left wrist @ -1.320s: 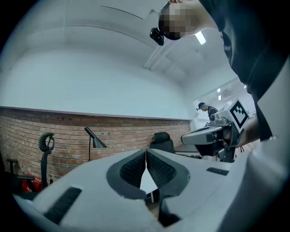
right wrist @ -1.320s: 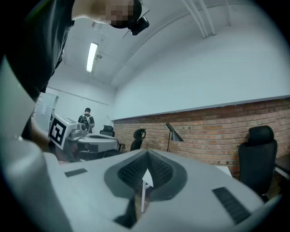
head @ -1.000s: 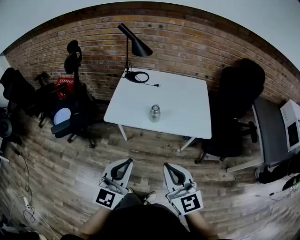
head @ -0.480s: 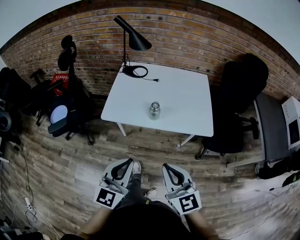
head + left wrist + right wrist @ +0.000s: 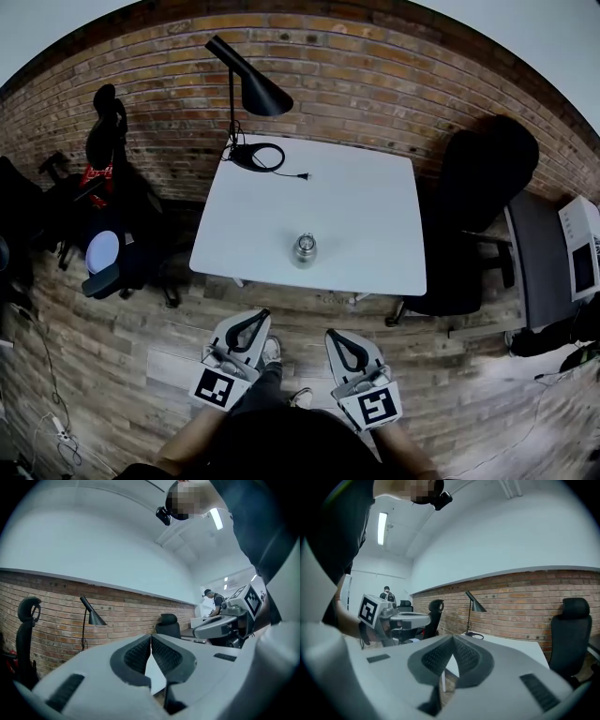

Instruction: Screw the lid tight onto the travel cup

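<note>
Since a second ago the person has stepped closer, so the white bench [image 5: 366, 225] now fills more of the head view and its near edge lies just ahead of both claws, while the travel cup [image 5: 304, 249] has slid lower in that view without shifting on the bench top. That cup stands upright near the middle of the bench's near edge, well apart from both claws and touched by neither. It is steel-coloured with a darker top, too small here to tell how its lid sits. The left claw [image 5: 257, 317] is held low over the wooden floor [image 5: 141, 328], its jaws pressed together with nothing between them; the left gripper view shows the ribbed pads [image 5: 161, 656] meeting at the tip. The right claw [image 5: 334, 336] hangs beside it, a little apart, its jaws likewise closed on nothing. Both claws point toward the bench, as they did before. A black lamp [image 5: 248, 89] stands at the bench's far left corner, with a coiled black cable [image 5: 258, 157] at its foot. Behind the bench runs a brick wall [image 5: 375, 66], and a black chair [image 5: 483, 187] stands at the bench's right side. One shoe [image 5: 271, 351] shows on the floor between the claws.
</note>
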A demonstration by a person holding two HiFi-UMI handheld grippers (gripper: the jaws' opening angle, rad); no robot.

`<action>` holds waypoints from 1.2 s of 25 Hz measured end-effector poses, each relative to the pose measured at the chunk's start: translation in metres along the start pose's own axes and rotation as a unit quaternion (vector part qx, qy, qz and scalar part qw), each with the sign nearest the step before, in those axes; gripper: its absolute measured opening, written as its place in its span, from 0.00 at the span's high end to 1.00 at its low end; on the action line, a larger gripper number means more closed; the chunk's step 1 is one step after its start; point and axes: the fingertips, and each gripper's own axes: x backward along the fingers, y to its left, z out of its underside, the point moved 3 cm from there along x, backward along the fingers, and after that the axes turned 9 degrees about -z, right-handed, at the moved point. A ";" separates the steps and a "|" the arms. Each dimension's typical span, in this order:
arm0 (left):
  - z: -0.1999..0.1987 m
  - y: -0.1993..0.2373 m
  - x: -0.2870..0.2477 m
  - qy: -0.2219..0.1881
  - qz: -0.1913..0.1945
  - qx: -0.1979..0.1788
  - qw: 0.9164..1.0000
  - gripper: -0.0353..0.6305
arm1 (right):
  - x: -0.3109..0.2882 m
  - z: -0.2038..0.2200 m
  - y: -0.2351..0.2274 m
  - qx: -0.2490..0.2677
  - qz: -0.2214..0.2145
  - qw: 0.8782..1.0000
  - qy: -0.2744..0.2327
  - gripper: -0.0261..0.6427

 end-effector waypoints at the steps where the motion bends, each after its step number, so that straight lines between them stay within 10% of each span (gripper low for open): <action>1: -0.001 0.010 -0.008 -0.001 -0.001 -0.001 1.000 0.91 | -0.010 -0.002 -0.005 -0.001 0.001 1.000 0.001 0.94; 11: 0.001 0.085 -0.068 -0.003 0.021 0.031 0.999 0.91 | -0.086 -0.029 -0.036 0.000 0.016 0.999 0.029 0.94; 30: 0.019 0.077 -0.126 0.035 0.032 0.030 0.998 0.91 | -0.111 -0.004 -0.097 -0.019 0.005 0.998 0.057 0.94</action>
